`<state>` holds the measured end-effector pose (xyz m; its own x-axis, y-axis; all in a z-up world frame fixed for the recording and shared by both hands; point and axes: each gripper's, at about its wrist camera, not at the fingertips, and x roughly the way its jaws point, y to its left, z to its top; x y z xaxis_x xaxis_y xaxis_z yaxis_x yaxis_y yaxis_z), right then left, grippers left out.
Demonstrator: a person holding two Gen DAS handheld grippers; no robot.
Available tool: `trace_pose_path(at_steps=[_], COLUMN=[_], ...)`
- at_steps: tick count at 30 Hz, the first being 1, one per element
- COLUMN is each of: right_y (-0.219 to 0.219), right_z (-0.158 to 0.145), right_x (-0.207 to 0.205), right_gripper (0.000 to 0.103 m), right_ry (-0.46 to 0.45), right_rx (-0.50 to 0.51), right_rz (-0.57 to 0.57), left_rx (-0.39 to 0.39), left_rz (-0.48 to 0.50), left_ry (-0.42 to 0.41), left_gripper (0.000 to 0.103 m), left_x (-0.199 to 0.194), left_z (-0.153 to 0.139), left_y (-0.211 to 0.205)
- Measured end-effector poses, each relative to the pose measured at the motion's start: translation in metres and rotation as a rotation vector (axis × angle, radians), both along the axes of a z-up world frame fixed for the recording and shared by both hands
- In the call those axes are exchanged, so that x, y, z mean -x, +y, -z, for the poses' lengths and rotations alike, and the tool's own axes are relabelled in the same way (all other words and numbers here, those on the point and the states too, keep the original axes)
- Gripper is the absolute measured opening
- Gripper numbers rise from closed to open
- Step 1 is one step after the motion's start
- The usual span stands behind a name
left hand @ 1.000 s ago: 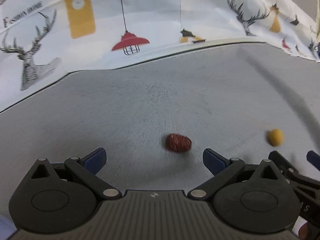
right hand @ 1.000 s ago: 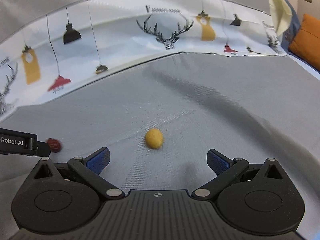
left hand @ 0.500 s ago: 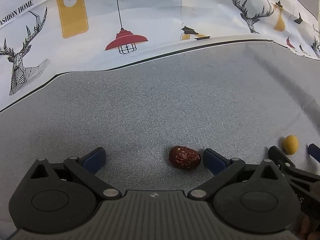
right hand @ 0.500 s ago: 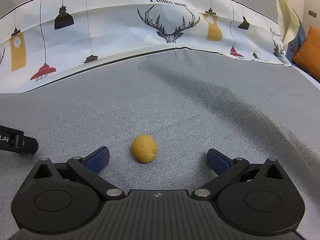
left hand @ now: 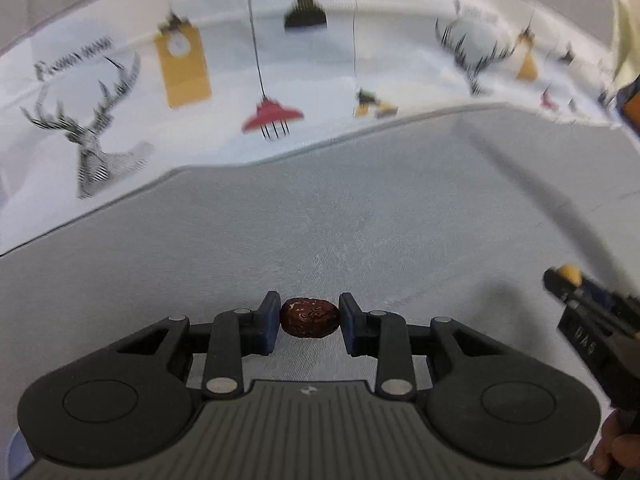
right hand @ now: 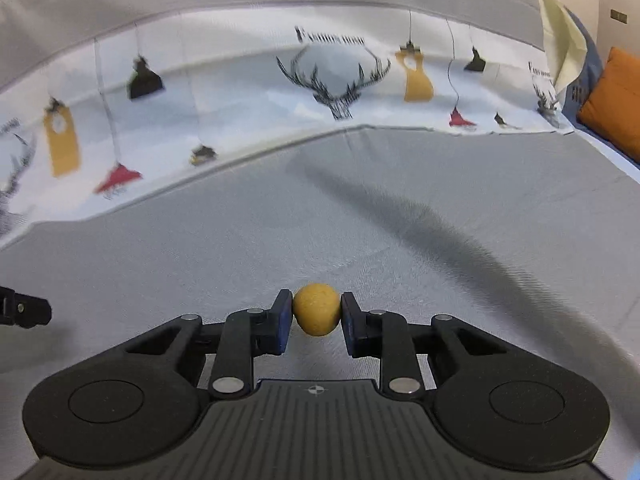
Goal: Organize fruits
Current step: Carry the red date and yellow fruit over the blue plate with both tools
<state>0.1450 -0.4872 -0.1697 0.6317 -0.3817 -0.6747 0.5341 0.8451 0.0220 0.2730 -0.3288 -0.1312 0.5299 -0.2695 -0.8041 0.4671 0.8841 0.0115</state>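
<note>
Red date (left hand: 310, 317) sits clamped between the left gripper's (left hand: 308, 320) just-closed fingers; the yellow fruit (right hand: 316, 309) likewise in the right gripper (right hand: 316, 314). Motion blurs the printed cloth (left hand: 224, 92) behind.

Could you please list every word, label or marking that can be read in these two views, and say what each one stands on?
"DAS": light letters on the black body of the right gripper, seen at the right edge of the left wrist view; partly blurred.
Printed heading above the deer head on the patterned cloth: too blurred to read.
Same heading beside the deer on the cloth in the left wrist view: too blurred to read.
</note>
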Motion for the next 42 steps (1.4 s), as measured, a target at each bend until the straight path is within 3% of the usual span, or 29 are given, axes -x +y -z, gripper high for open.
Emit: trace_pose_path(at_steps=[6, 11, 20, 31, 42], right_y=[0.050, 0.098, 0.208, 0.302, 0.328], right_z=[-0.049, -0.087, -0.152, -0.185, -0.202], right_x=[0.050, 0.092, 0.175, 0.247, 0.268], right_gripper=[0.027, 0.027, 0.027, 0.027, 0.027], right_ry=[-0.075, -0.114, -0.164, -0.192, -0.236], right_rx=[-0.015, -0.044, -0.122, -0.076, -0.014], right_rz=[-0.054, -0.113, -0.330, -0.497, -0.571], left_rx=[0.134, 0.112, 0.086, 0.080, 0.126], left_rz=[0.048, 0.042, -0.010, -0.113, -0.154], left_ry=[-0.062, -0.092, -0.083, -0.140, -0.171], left_gripper=[0.035, 0.035, 0.035, 0.035, 0.035], left_x=[0.057, 0.108, 0.205, 0.285, 0.323], left_z=[-0.053, -0.084, -0.127, -0.150, -0.159], left_y=[0.060, 0.100, 0.206, 0.307, 0.333])
